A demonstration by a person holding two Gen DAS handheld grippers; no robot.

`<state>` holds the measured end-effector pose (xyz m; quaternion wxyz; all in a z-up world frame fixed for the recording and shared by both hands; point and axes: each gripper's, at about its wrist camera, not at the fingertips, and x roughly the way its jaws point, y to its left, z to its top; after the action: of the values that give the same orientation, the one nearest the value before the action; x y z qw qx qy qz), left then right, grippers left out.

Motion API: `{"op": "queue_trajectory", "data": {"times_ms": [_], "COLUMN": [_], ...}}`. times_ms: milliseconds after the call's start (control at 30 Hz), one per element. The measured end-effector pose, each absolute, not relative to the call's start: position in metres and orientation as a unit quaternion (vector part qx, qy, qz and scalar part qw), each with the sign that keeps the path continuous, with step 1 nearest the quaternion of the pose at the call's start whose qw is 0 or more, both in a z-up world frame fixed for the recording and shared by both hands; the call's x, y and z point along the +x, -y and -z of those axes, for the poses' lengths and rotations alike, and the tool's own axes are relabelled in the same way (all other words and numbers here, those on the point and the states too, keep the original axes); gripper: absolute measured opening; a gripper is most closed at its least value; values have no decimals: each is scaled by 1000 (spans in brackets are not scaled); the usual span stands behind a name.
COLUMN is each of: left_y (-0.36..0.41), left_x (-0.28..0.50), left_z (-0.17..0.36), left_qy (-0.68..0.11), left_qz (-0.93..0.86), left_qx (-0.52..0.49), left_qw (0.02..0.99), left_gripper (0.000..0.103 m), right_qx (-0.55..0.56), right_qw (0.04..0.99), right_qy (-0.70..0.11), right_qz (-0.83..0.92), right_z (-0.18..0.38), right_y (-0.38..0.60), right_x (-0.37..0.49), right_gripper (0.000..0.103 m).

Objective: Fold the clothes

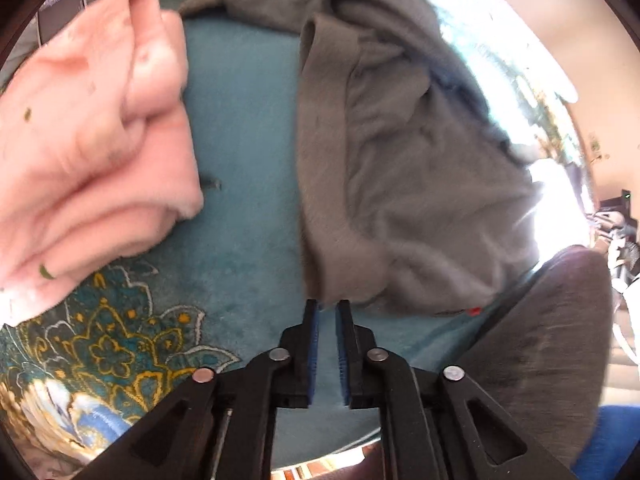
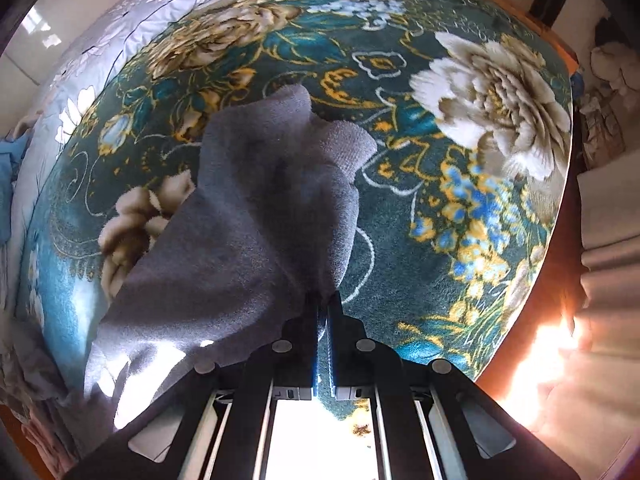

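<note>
Left gripper released, pads parted at soft grey fleece garment's hem | right gripper clenched on garment's fuzzy edge | plush teal floral blanket beneath | folded pink fleece cloth beside.

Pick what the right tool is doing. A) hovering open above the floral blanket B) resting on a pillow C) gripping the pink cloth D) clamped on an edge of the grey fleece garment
D: the right tool has its jaws closed on the grey fleece garment, lifting it off the teal floral blanket.
</note>
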<state>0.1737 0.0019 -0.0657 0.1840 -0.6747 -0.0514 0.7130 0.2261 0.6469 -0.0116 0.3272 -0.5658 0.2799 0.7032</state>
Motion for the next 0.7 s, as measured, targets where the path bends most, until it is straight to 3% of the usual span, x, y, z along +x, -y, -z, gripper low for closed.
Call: {"op": "queue_trajectory", "data": {"times_ms": [67,133,167,233,400,600,700], "left_y": [2,9,13,17,13,13,19], "left_x": [168,157,150,131,79,73,77], "left_z": [52,41,37,37,57,59,52], "left_qy": [71,92,103,124,173,195,194], "left_qz": [-723,-738,-746,-759,-763,-759,-758], "left_qx": [-663,-645,-635,-620,-614,-615,-617], "left_qw": [181,176,170,158,105,91,85], "left_gripper": [31,40,44,49,50,51,53], "right_qx": [-565,-558,-554,-542,-534,-558,-581], "right_qw": [334,343,341,303,78,-154,-193], "right_qy": [-238,-169,-139,-102,-93,-38,-9], "right_qz": [-716,-736,-747,-777,-837,-815,-791], "right_z": [-6,-30,-38,-57,-71,-42,-17], "right_y": [-638,-618,-608,-576,-442,-240,-177], "right_x": [216,198,189,154,50,-39,-58], "right_gripper": [17,36,39,40,41,45,45]}}
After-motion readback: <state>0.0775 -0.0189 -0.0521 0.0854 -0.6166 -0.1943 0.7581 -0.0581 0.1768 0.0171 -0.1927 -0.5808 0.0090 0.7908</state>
